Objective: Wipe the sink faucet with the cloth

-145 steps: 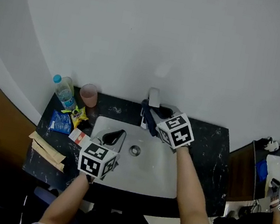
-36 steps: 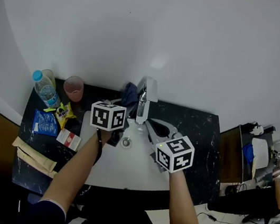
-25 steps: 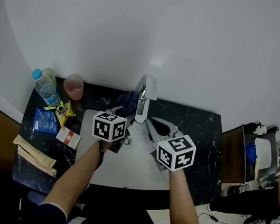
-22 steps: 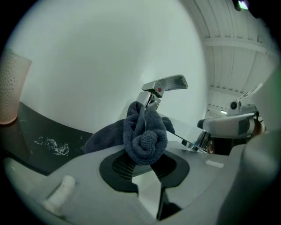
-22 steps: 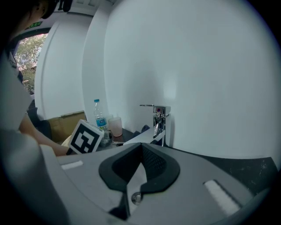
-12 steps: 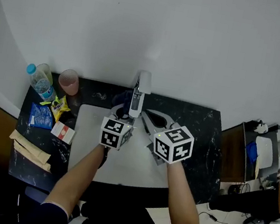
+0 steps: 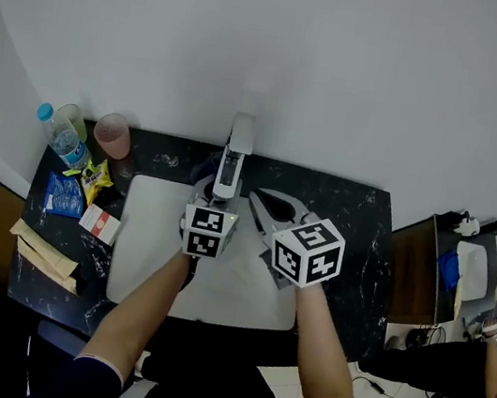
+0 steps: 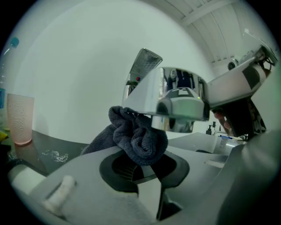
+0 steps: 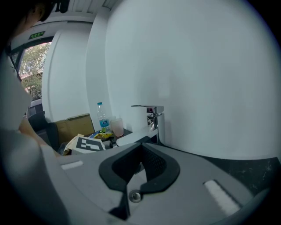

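Observation:
The chrome faucet [image 7: 236, 147] stands at the back of the white sink [image 7: 147, 261]. My left gripper [image 7: 209, 210] sits just in front of the spout, shut on a bunched dark blue cloth [image 8: 139, 139]. In the left gripper view the cloth presses up against the underside of the spout [image 8: 178, 99]; a bit of it shows left of the faucet [image 7: 203, 167]. My right gripper [image 7: 264, 206] hovers over the sink to the right of the faucet, jaws together with nothing in them. In the right gripper view the faucet [image 9: 153, 117] stands ahead of its tips [image 9: 142, 145].
On the black counter [image 7: 357, 260] left of the sink are a water bottle [image 7: 58, 133], a pink cup [image 7: 112, 135], snack packets [image 7: 90, 177], a small red and white box [image 7: 99, 224] and beige packs [image 7: 41, 252]. A white wall rises behind the faucet.
My left gripper has carried the cloth from the faucet's left side round to the front, under the spout, and rolled. The right gripper has hardly moved.

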Demonstrator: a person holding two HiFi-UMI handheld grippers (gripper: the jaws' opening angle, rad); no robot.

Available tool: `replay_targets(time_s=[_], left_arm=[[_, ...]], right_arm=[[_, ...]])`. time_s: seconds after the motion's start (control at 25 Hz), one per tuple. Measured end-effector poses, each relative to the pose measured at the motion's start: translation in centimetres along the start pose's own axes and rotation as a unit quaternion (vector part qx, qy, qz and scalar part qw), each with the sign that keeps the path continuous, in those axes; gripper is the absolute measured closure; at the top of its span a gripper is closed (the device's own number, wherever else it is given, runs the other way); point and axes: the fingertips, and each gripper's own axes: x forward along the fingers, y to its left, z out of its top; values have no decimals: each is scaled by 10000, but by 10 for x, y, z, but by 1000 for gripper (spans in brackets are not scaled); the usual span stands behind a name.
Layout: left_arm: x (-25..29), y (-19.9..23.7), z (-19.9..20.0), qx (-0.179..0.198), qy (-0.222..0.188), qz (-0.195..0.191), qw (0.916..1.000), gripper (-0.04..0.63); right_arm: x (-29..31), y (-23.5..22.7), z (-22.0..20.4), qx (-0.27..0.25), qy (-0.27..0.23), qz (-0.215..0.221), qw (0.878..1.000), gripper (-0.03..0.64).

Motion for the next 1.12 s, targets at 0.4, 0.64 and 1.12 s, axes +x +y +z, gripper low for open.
replay_targets(time_s=[0.4, 0.64, 1.12], left_arm=[[6, -4, -1, -45, 21, 604, 9982, 522], [8, -10, -1, -89, 47, 926, 9957, 522], [25, -68, -2, 0, 178, 286, 9994, 522]], right_arm=[[-38, -38, -20, 216, -100, 15, 9997, 611], [-59, -57, -29, 319, -169, 26, 9993, 611], [-96, -80, -39, 403, -263, -172, 9987, 611]])
